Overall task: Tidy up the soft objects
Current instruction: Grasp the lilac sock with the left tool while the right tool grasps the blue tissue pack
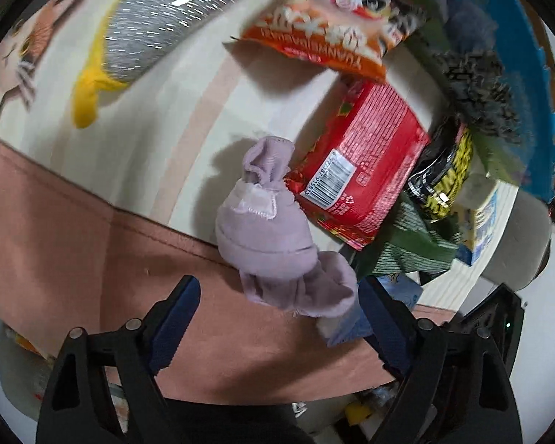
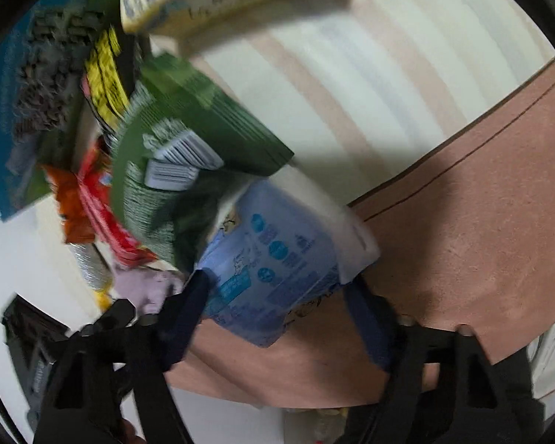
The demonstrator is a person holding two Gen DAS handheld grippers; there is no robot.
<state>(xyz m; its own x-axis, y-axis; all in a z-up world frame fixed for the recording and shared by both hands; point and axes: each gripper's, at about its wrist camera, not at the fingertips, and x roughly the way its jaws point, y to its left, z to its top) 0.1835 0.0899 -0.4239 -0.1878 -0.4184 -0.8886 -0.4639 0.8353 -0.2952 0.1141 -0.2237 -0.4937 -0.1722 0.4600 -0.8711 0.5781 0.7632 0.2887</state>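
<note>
Each gripper straddles a soft item to lift it: the left gripper (image 1: 277, 310), jaws open, frames the sock (image 1: 273, 248), while the right gripper (image 2: 277, 303) brackets the tissue pack (image 2: 273, 259), contact unclear.

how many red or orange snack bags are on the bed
2: an orange snack bag at the far side, and a red snack bag just nearer, beside the lilac cloth bundle. More may hide under the pile.

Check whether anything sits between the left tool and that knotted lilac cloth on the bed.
Nothing visible does. The lilac cloth lies right ahead of the open left tool, its lower end reaching between the fingers. The red packet only touches its far side.
</note>
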